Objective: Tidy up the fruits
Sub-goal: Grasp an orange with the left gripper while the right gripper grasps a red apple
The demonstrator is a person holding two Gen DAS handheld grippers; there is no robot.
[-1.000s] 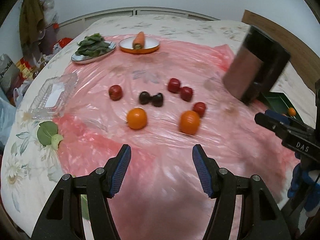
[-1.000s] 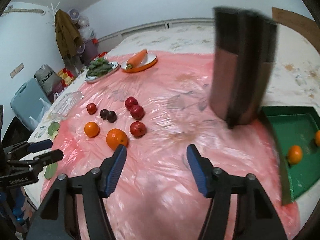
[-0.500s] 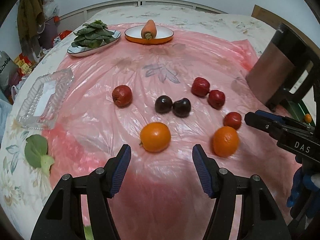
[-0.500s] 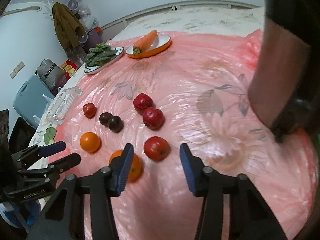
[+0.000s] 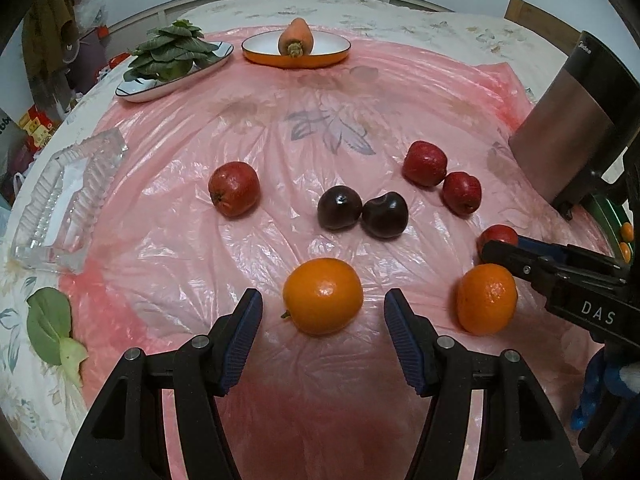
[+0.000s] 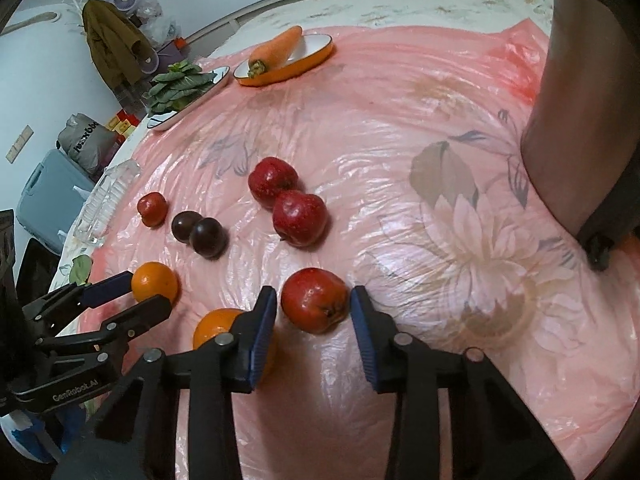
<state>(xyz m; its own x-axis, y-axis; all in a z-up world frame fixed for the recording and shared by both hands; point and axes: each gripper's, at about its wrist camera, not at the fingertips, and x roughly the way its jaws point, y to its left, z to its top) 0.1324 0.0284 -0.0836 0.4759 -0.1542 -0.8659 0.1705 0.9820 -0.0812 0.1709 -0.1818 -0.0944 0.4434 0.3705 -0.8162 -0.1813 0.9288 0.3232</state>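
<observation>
A: Item one, right gripper (image 6: 313, 308). How are the jaws recorded?

B: They have just been closing. A red apple (image 6: 314, 305) is flanked by the two blue pads; the right pad looks to touch its skin, a sliver of gap is seen at the left pad. A full pinch cannot be confirmed.

A: Item two, left gripper (image 5: 323, 314)?

B: Jaws spread, with an orange (image 5: 323, 295) set just ahead of the tips, untouched by either pad.

A: What is listed next outward?

B: A second orange (image 5: 486, 298) is found beside the right gripper's left finger, partly hidden by it in the right wrist view. Two dark plums (image 5: 362, 213) are logged touching each other near the middle of the pink plastic sheet (image 5: 160, 208). Two more red apples (image 6: 288, 200) are noted touching, further toward the far edge. A single red apple (image 5: 234, 193) is placed apart, toward the left edge.

A: And at the margins of the bed-like surface?

B: At the far edge, a carrot (image 5: 296, 37) is recorded on an orange-rimmed dish (image 5: 256, 54), with leafy greens (image 5: 170, 54) on a plate beside it. A clear glass tray (image 5: 60, 204) is entered at the left edge, a loose green leaf (image 5: 50, 326) near the left front corner. A dark metallic appliance (image 5: 576, 120) is entered at the right edge; a green tray (image 5: 610, 218) holding small oranges is glimpsed behind it.
</observation>
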